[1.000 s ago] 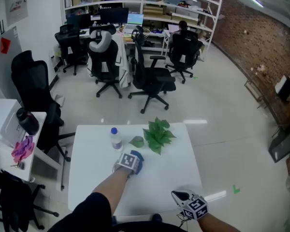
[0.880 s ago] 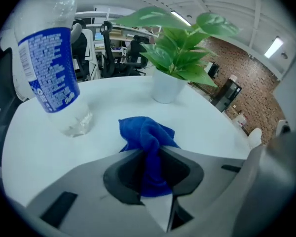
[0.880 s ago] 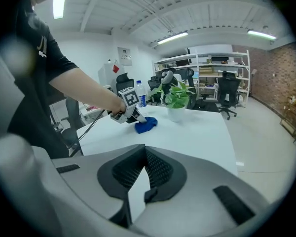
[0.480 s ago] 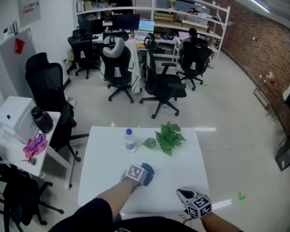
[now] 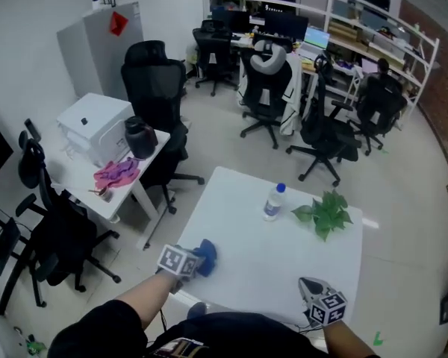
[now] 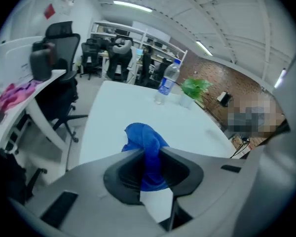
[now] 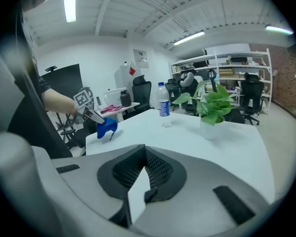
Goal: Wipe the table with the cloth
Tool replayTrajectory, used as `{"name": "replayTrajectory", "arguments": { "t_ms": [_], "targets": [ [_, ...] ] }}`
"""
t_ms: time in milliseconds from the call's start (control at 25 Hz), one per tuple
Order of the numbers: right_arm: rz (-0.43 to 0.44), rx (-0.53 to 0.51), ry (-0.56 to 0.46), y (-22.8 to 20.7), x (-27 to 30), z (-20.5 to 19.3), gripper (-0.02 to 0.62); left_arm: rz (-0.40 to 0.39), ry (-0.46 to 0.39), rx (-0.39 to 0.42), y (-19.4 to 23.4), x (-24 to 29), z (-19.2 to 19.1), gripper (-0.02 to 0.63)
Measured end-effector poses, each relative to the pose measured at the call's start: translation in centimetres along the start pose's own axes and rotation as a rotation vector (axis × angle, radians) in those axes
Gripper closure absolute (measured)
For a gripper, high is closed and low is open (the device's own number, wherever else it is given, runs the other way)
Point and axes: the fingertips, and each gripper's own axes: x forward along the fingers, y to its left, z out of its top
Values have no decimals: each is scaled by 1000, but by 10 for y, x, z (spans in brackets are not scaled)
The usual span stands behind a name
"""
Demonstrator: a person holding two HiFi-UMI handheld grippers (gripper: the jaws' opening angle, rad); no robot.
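Observation:
The blue cloth (image 5: 206,256) lies bunched on the white table (image 5: 284,256), near its front left edge. My left gripper (image 5: 193,261) is shut on it. In the left gripper view the cloth (image 6: 146,143) is pinched between the two dark pads and bulges out ahead of them. My right gripper (image 5: 313,293) hovers at the table's front right edge, apart from the cloth. In the right gripper view its jaws (image 7: 143,148) meet with nothing between them, and the cloth (image 7: 107,127) and the left gripper (image 7: 94,116) show far off to the left.
A water bottle (image 5: 272,201) and a small potted plant (image 5: 327,213) stand near the table's far edge. A side desk (image 5: 97,171) with a white box, a black jug and pink fabric stands at the left. Black office chairs (image 5: 155,88) stand around it.
My left gripper has dragged the cloth from the table's middle toward its front left edge. The head view has swung left. The right gripper stays at the front right edge.

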Motion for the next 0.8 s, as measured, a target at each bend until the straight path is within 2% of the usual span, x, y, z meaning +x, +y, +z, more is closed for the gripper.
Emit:
{"name": "replayTrajectory", "arguments": {
  "t_ms": [160, 280, 480, 640, 680, 720, 760, 800],
  "targets": [
    [67, -39, 38, 21, 34, 6, 578, 107, 14, -125, 64, -39, -70, 529],
    [94, -65, 61, 32, 52, 12, 578, 159, 32, -149, 88, -43, -102, 529],
    [109, -93, 80, 46, 65, 21, 578, 195, 42, -159, 109, -33, -113, 522],
    [105, -79, 73, 45, 55, 23, 578, 169, 60, -169, 101, -35, -110, 498],
    [102, -74, 68, 43, 50, 23, 578, 148, 48, -197, 97, -37, -109, 472],
    [97, -67, 61, 41, 45, 22, 578, 125, 30, -228, 92, -39, -106, 410],
    [89, -58, 53, 38, 40, 23, 578, 106, 10, -249, 88, -42, -100, 316],
    [78, -47, 43, 33, 36, 23, 578, 97, -10, -251, 84, -44, -92, 268]
  ]
}}
